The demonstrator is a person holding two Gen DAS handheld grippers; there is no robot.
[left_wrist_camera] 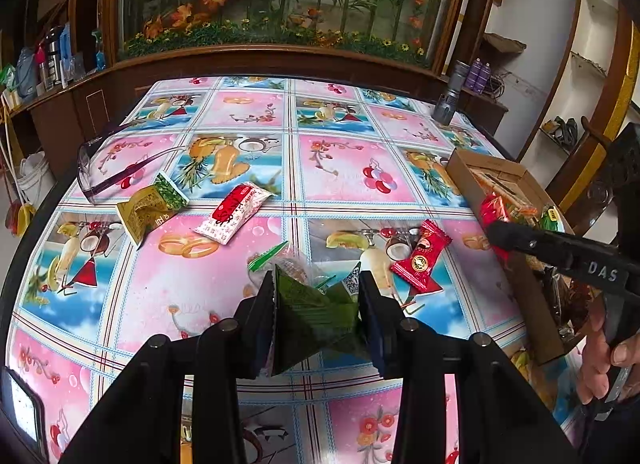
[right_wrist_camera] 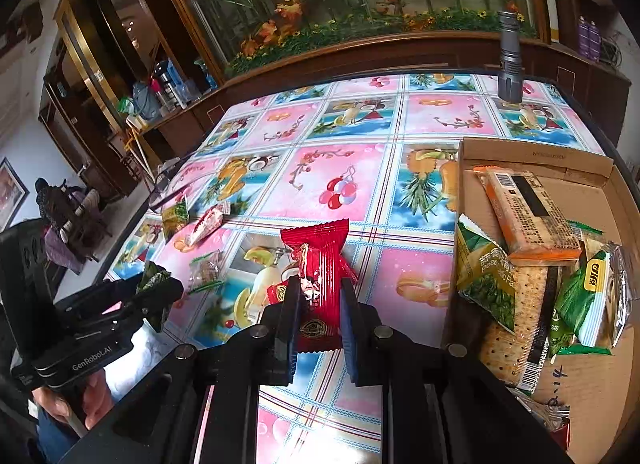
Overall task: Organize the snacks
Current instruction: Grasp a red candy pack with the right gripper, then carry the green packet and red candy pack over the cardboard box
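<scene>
My left gripper (left_wrist_camera: 316, 284) is shut on a dark green snack packet (left_wrist_camera: 316, 316), held just above the table. Under it lies a clear packet with green trim (left_wrist_camera: 276, 258). My right gripper (right_wrist_camera: 320, 282) is shut on a red snack packet (right_wrist_camera: 316, 256), which stands up between the pads. In the left wrist view the right gripper (left_wrist_camera: 494, 229) hovers at the near edge of the cardboard box (left_wrist_camera: 500, 171). A second red packet (left_wrist_camera: 420, 260) lies flat on the tablecloth. The box (right_wrist_camera: 536, 155) holds several snacks, among them an orange bar (right_wrist_camera: 528, 215) and green pea packets (right_wrist_camera: 488, 284).
A gold-green packet (left_wrist_camera: 152, 207) and a white-and-red packet (left_wrist_camera: 232, 211) lie on the left of the table, beside clear safety glasses (left_wrist_camera: 112, 171). A grey flashlight (left_wrist_camera: 450, 97) stands at the far right corner. A wooden cabinet with artificial flowers borders the far edge.
</scene>
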